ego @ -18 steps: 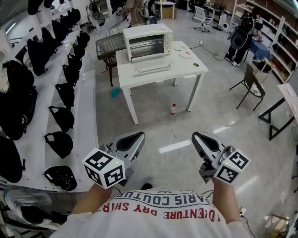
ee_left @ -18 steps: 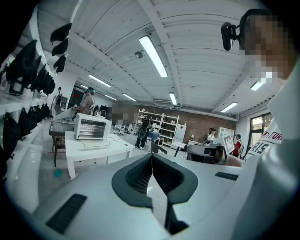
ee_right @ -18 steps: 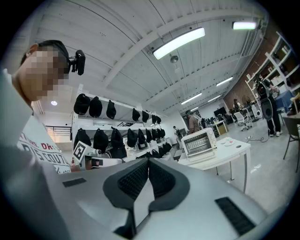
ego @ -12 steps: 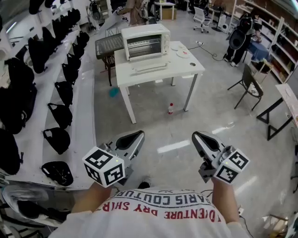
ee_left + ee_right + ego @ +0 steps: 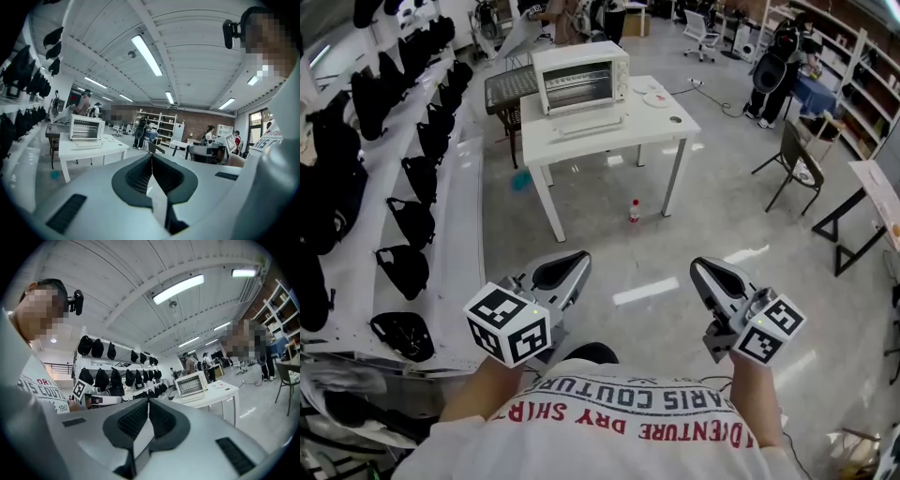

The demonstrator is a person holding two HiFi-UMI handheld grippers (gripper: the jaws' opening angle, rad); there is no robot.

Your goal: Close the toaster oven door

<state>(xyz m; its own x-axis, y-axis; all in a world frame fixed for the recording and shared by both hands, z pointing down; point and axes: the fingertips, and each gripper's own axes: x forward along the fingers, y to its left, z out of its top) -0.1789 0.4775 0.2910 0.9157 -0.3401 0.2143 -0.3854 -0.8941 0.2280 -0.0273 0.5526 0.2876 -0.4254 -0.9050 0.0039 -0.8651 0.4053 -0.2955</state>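
Left fingers (image 5: 562,275) and right fingers (image 5: 717,279) are pressed together, empty. Far ahead of them the toaster oven (image 5: 579,75) is seen, its door (image 5: 591,123) down. The door is judged light and stiff, best lifted at its front edge

The shirt (image 5: 609,412) carries red print, upside down in the head view and partly cut off: "ARIS COUTUR" above "DENTURE DRY SHIR". The right gripper view shows "RIS COUTU" and "196", its last digit unclear.
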